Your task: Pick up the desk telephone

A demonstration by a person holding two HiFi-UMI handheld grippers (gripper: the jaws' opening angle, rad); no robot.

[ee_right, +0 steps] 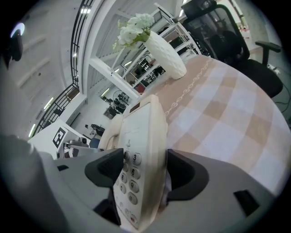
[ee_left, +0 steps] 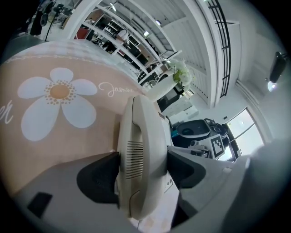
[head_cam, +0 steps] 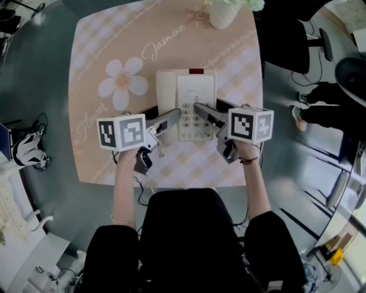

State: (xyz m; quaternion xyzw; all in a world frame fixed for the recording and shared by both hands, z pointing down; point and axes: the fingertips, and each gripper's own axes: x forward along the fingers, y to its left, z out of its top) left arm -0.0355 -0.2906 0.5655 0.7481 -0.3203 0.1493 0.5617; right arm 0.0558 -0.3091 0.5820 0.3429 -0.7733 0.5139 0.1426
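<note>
Though beyond telephone (ee_right: 146, 129) — flowers (ee_right: 134, 23) in vase (ee_right: 166, 56)

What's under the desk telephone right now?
The desk telephone rests on a peach checked tablecloth. The patch directly beneath is covered, so anything there cannot be seen.

Phone (head_cam: 193, 91) on table (head_cam: 114, 51) ctr, vase (head_cam: 223, 14) behind, far edge

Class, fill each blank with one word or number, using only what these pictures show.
1. Of the telephone, the left gripper has the ____ between its jaws.
2. Between the right gripper's jaws, the top readable key shows number ____.
3. The white vase holds white ____.
4. Beside the printed daisy, the tablecloth reads ____.
Missing words: handset; 3; flowers; Jasmine.
</note>
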